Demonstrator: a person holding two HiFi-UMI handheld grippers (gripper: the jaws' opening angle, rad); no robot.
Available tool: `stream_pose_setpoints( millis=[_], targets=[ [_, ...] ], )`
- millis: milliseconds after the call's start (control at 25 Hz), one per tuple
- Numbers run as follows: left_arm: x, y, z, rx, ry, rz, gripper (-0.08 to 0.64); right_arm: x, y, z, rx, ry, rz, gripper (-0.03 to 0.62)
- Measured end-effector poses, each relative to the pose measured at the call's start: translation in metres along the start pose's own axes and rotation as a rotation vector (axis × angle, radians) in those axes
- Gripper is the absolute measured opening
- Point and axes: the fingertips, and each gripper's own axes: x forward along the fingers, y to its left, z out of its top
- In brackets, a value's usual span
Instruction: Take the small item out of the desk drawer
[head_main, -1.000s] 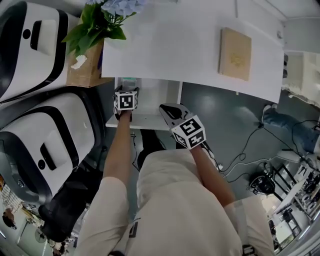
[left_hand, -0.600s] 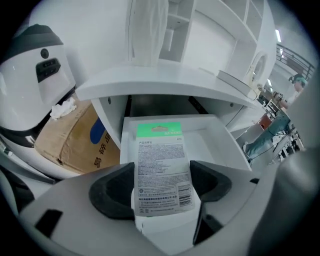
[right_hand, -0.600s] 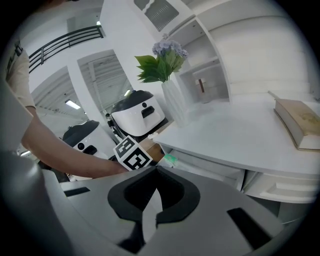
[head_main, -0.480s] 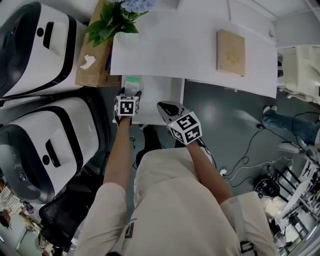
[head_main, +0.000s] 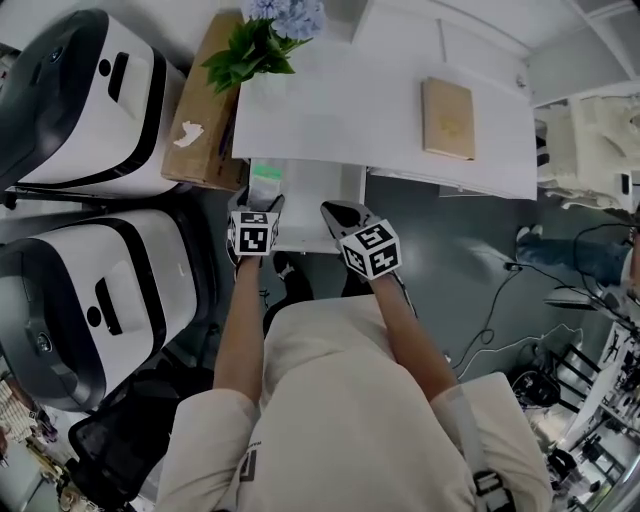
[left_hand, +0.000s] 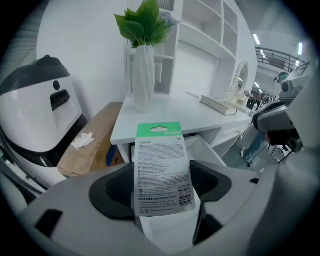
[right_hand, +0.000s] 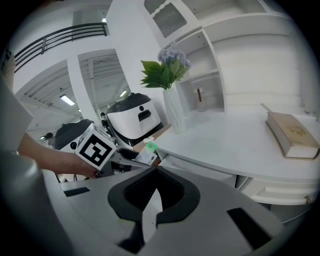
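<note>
A small packet (left_hand: 162, 170) with a green top and a printed white card stands upright between the jaws of my left gripper (left_hand: 162, 195), which is shut on it. In the head view the packet (head_main: 266, 184) is over the left end of the open white drawer (head_main: 320, 200), under the desk (head_main: 380, 110) edge. My right gripper (head_main: 336, 214) hangs over the drawer's front right, beside the left gripper (head_main: 262, 202). In its own view the right gripper (right_hand: 152, 214) has its jaws together with nothing between them, and the packet (right_hand: 148, 147) shows to the left.
A vase with a leafy plant (head_main: 262, 40) stands on the desk's left end, a tan book (head_main: 447, 118) on its right. A cardboard box (head_main: 205, 110) and two large white-and-black machines (head_main: 90, 300) stand to the left. Cables (head_main: 500, 300) lie on the floor at right.
The head view has drifted, so the desk sits further right and more of it shows. Both grippers stay by the drawer, the left still holding the packet.
</note>
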Motion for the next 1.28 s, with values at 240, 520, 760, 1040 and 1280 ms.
stream_pose_setpoints(
  millis=[240, 520, 760, 1040, 1280],
  targets=[
    [-0.044, 0.001, 0.020, 0.061, -0.065, 0.017, 0.360, -0.007, 0.019, 0.001, -0.009, -0.022, -0.026, 0.025],
    [-0.088, -0.008, 0.027, 0.045, -0.151, 0.007, 0.360, -0.011, 0.038, -0.003, 0.023, -0.097, -0.082, 0.025],
    [-0.124, -0.010, 0.009, 0.077, -0.176, 0.006, 0.360, -0.008, 0.057, -0.012, 0.044, -0.150, -0.126, 0.025],
    [-0.134, -0.009, -0.021, 0.113, -0.142, -0.011, 0.360, 0.003, 0.081, -0.018, 0.030, -0.153, -0.115, 0.025],
    [-0.143, -0.011, -0.022, 0.126, -0.156, -0.021, 0.360, 0.003, 0.092, -0.014, -0.002, -0.143, -0.110, 0.025]
  ],
)
